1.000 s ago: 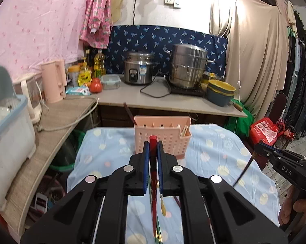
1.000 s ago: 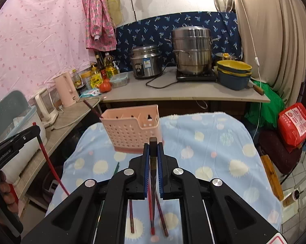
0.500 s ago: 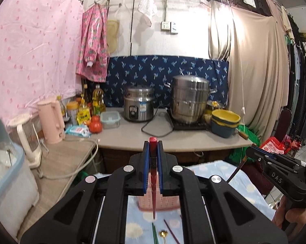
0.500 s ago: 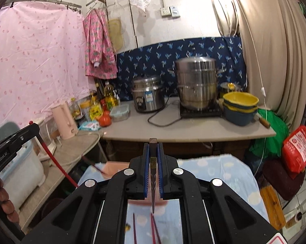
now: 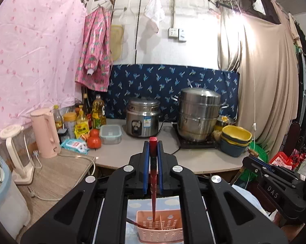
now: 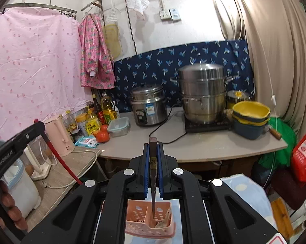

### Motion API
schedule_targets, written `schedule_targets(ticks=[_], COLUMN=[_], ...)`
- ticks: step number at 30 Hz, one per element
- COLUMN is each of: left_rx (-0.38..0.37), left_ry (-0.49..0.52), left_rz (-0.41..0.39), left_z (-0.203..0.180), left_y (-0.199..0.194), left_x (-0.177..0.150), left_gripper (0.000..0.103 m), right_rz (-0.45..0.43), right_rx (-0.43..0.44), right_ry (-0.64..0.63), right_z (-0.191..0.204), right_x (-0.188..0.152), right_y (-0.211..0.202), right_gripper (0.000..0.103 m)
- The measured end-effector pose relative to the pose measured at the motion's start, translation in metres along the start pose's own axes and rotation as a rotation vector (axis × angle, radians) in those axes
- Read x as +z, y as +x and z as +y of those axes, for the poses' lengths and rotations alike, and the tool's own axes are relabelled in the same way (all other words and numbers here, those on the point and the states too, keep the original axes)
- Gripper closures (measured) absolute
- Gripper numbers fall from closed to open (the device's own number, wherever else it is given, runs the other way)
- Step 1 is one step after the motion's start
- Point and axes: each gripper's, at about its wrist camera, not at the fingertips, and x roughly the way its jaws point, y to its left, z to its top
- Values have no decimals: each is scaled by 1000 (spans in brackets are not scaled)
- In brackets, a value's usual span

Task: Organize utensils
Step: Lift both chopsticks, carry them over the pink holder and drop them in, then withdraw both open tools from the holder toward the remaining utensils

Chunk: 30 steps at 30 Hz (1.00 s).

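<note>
1. From the left wrist, the left gripper (image 5: 153,152) was clamped on a red chopstick (image 5: 153,183) whose tip hung over the pink utensil basket (image 5: 160,230), above its divider.
2. From the right wrist, the right gripper (image 6: 153,152) was clamped on a dark brown chopstick (image 6: 153,183), its tip over the same basket (image 6: 150,224).
3. Only the right view showed a wooden spoon (image 6: 164,220) leaning in the basket's right compartment, and fingertips (image 6: 9,200) on the left tool's handle.
4. Only the left view showed "DAS" on the right gripper's side (image 5: 272,191).
5. The right view showed partial lettering along the left gripper's side (image 6: 4,158), which I could not read fully.
</note>
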Motion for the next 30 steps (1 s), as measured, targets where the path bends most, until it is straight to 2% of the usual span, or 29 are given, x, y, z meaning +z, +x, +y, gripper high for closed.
schedule_targets(ticks=[9, 14, 15, 17, 18, 19, 21, 23, 25, 30], left_rx=[48, 65, 69, 91, 106, 118, 140, 162, 173, 176], left_ry=[-12, -6, -3, 6, 11, 10, 4, 17, 28, 54], left_rz=[158, 205, 210, 209, 209, 211, 204, 202, 208, 230], left_z=[12, 11, 10, 9, 8, 9, 9, 8, 7, 2], left_y=[49, 57, 57, 57, 56, 55, 51, 46, 39, 19], left_x=[-62, -81, -84, -87, -90, -91, -94, -97, -100, -114], left_gripper=[96, 96, 95, 94, 87, 72, 60, 57, 55, 54], right_rz=[155, 189, 189, 184, 180, 171, 157, 142, 134, 148], right_rx=[19, 4, 1, -14, -15, -18, -26, -31, -32, -29], right_ry=[56, 63, 66, 69, 71, 72, 69, 60, 52, 27], right_z=[-18, -24, -26, -28, -28, -29, -30, -29, -28, -22], right_x=[-60, -80, -82, -84, -84, -84, -85, -88, -91, -112], right_y=[52, 57, 56, 52, 51, 46, 39, 28, 17, -11], right_gripper=[96, 96, 94, 83, 80, 75, 70, 61, 58, 56])
